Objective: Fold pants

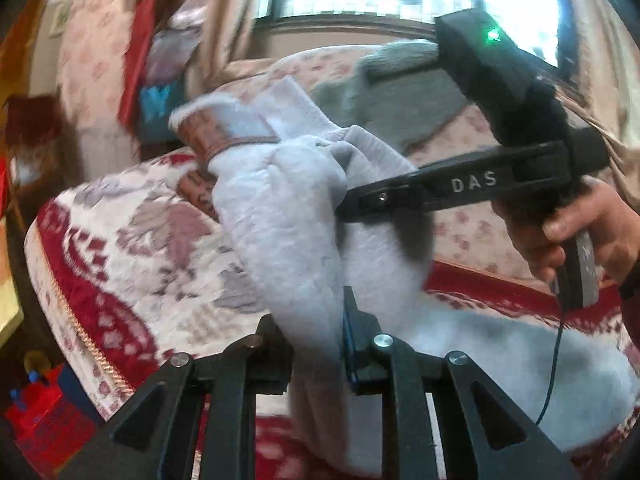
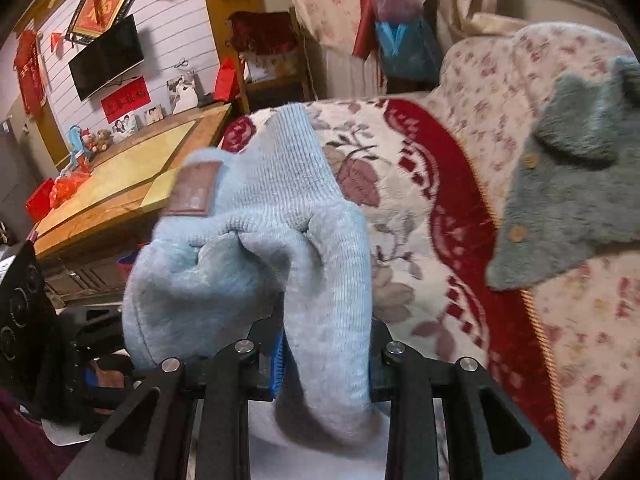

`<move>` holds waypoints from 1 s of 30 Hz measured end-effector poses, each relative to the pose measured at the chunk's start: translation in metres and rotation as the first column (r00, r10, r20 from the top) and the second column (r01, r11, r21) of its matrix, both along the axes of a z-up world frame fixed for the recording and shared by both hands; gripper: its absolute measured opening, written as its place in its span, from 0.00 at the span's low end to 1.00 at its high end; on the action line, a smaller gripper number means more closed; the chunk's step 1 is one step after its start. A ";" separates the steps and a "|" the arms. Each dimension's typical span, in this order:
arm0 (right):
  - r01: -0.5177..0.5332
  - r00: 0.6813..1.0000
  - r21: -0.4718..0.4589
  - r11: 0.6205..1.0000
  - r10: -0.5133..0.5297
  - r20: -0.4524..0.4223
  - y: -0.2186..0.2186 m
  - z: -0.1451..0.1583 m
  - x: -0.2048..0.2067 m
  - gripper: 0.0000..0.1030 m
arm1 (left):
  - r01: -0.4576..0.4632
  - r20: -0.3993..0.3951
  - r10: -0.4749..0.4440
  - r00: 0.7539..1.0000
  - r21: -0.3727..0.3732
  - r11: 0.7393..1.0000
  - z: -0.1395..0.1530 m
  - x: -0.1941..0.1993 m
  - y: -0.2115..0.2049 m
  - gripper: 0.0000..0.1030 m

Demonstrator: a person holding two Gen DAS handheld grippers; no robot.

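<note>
One pair of pale grey-blue pants [image 2: 256, 240] hangs bunched above the bed [image 1: 132, 248], gripped in two places. The cloth is soft knit: finely ribbed at the band that stands up in the right wrist view, fleecy and matted on the inner side that shows in the folds. A single brown leather-like patch [image 2: 192, 194], rectangular with faint stamped marks, is sewn near the waistband; in the left wrist view the same patch [image 1: 208, 140] curls round the top of the bundle.

The left claw [image 1: 316, 344] is clenched on a thick fold of the pants, the fabric squeezed between its black pads, one of them edged in blue. The right claw [image 2: 326, 344] is likewise clamped on a ribbed fold that drapes down over its jaws. Seen from the left, the right claw's long black finger [image 1: 420, 196], marked with white letters, bites into the bundle from the side, and a hand [image 1: 572, 232] grips its handle.

The bed carries a quilted cover, cream with mauve flowers and a broad red patterned border trimmed in twisted gold cord. Toward its far edge lies one shaggy teal-grey garment [image 2: 580, 184] with two round wooden buttons, well apart from the pants.
</note>
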State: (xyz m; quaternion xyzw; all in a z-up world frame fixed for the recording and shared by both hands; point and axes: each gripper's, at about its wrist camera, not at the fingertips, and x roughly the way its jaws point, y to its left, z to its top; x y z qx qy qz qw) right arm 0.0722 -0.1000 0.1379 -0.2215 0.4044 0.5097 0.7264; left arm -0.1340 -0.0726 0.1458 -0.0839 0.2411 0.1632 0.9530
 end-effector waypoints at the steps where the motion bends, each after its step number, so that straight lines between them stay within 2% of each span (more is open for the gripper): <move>1: 0.012 1.000 0.003 1.000 -0.012 0.006 -0.014 0.005 -0.002 0.29 | 0.029 0.001 -0.029 1.000 0.015 0.999 0.002 0.001 -0.015 0.19; 6: 0.095 0.995 0.021 0.995 -0.096 0.005 -0.087 0.016 -0.014 0.29 | 0.146 -0.025 -0.144 0.989 0.050 0.988 -0.006 0.013 -0.075 0.19; 11: 0.249 0.967 0.036 0.968 -0.247 -0.057 -0.175 -0.005 -0.028 0.30 | 0.245 -0.079 -0.239 0.968 0.069 0.967 -0.032 0.022 -0.130 0.20; 14: 0.366 0.926 0.014 0.930 -0.363 -0.101 -0.227 -0.035 -0.038 0.33 | 0.302 -0.130 -0.294 0.947 0.044 0.952 -0.057 0.030 -0.159 0.27; 15: 0.405 0.907 -0.015 0.914 -0.404 -0.121 -0.243 -0.049 -0.042 0.35 | 0.317 -0.140 -0.310 0.940 0.027 0.948 -0.063 0.032 -0.164 0.33; 16: 0.442 0.886 -0.057 0.895 -0.445 -0.129 -0.257 -0.062 -0.045 0.37 | 0.334 -0.149 -0.329 0.932 0.008 0.943 -0.068 0.034 -0.170 0.45; 18: 0.489 0.858 -0.124 0.863 -0.502 -0.112 -0.279 -0.079 -0.054 0.44 | 0.376 -0.159 -0.374 0.914 -0.019 0.926 -0.075 0.034 -0.184 0.59; 19: 0.508 0.845 -0.136 0.851 -0.523 -0.115 -0.290 -0.083 -0.060 0.50 | 0.391 -0.160 -0.388 0.908 -0.018 0.920 -0.076 0.032 -0.190 0.62; 22: 0.576 0.803 -0.115 0.810 -0.586 -0.107 -0.319 -0.072 -0.076 0.53 | 0.450 -0.162 -0.447 0.880 -0.020 0.893 -0.077 0.023 -0.199 0.70; 24: 0.638 0.759 -0.111 0.762 -0.646 -0.078 -0.338 -0.059 -0.087 0.62 | 0.454 -0.165 -0.452 0.877 -0.025 0.890 -0.073 0.016 -0.197 0.70; 25: 0.668 0.735 -0.101 0.738 -0.675 -0.068 -0.348 -0.052 -0.092 0.67 | 0.452 -0.161 -0.451 0.878 -0.035 0.891 -0.069 0.011 -0.192 0.70; 27: 0.701 0.705 -0.074 0.710 -0.704 -0.079 -0.360 -0.040 -0.100 0.68 | 0.437 -0.140 -0.438 0.888 -0.038 0.899 -0.060 0.000 -0.182 0.72; 30: 0.718 0.687 -0.022 0.696 -0.713 -0.140 -0.366 -0.026 -0.108 0.70 | 0.401 -0.111 -0.400 0.910 -0.010 0.916 -0.044 -0.010 -0.167 0.76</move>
